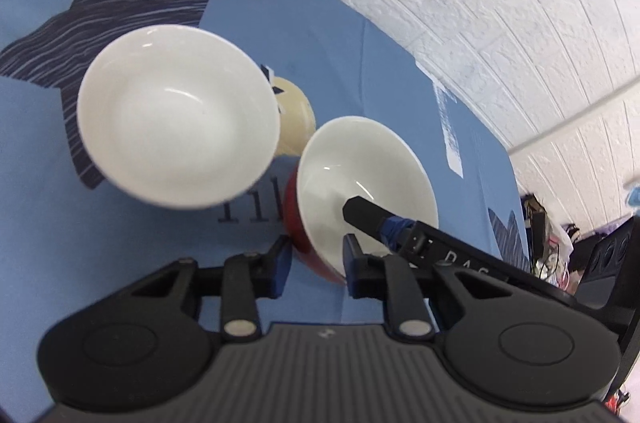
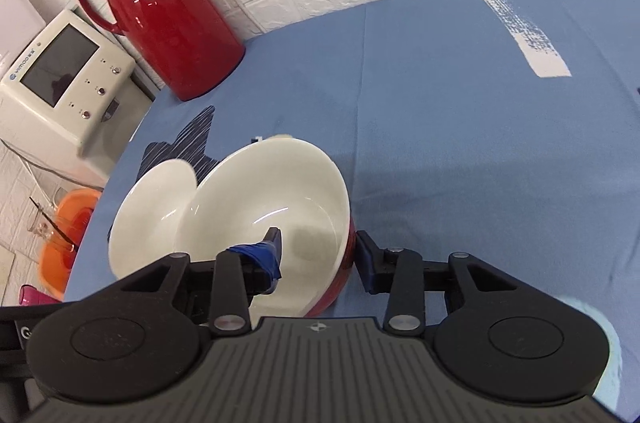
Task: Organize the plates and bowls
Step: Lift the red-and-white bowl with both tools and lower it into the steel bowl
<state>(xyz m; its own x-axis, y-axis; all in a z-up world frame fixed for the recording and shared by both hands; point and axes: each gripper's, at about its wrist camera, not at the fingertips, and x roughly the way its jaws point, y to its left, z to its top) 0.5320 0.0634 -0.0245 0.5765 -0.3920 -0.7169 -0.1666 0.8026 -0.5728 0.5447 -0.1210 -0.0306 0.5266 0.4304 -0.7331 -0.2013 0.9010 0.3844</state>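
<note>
Covering most of both frames, blue tablecloth (image 2: 460, 151) with dark star print. Red thermos jug (image 2: 160, 23) upper left of right wrist view, beside a white appliance (image 2: 60, 79). White bowl (image 1: 178, 121) sits centre-left of left wrist view. Red-outside bowl (image 2: 272, 215) lower centre, tilted. Right gripper (image 2: 318, 255) straddles its rim, jaws apart, not clamped. Left gripper (image 1: 316, 255) jaws released around the same rim.

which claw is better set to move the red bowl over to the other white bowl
Probably the right claw: its fingers straddle the red bowl's rim, one inside, one outside. The left claw also brackets that bowl from the other side, open, with the plain white bowl lying beyond it, untouched.
</note>
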